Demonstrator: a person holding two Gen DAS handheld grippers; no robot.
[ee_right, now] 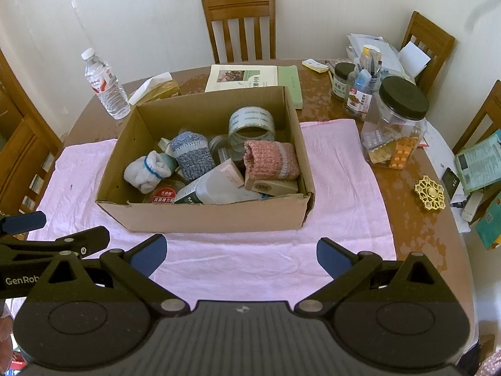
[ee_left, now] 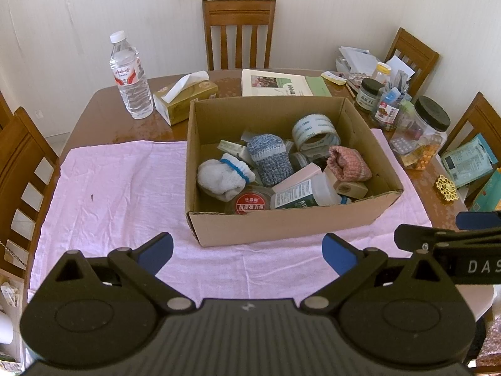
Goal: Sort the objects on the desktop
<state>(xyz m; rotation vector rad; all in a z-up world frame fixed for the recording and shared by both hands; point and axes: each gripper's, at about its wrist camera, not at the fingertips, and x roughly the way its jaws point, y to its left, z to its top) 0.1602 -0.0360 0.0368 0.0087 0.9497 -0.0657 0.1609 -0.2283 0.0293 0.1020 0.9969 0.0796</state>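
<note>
A brown wooden table (ee_left: 103, 100) stands against a plain cream wall (ee_left: 313, 6), daylight glossing its top. One slatted wooden chair (ee_left: 238, 33) faces from the far side, two more chairs (ee_left: 411, 54) crowd the right, another (ee_left: 25, 169) sits left

Soft, even daylight fills both views, bright on the pale wall (ee_left: 78, 15) and the pink cloth (ee_left: 109, 188), with only faint shadows inside the cardboard box (ee_left: 281, 225) — its near wall shades the contents just behind it. The glossy brown table (ee_right: 416, 228) carries patchy, mottled reflections, strongest on its right side. Both pictures are sharp at the centre, but the fisheye bends the chairs (ee_right: 429, 44) and table rim outward — the corners fall into black vignette
</note>
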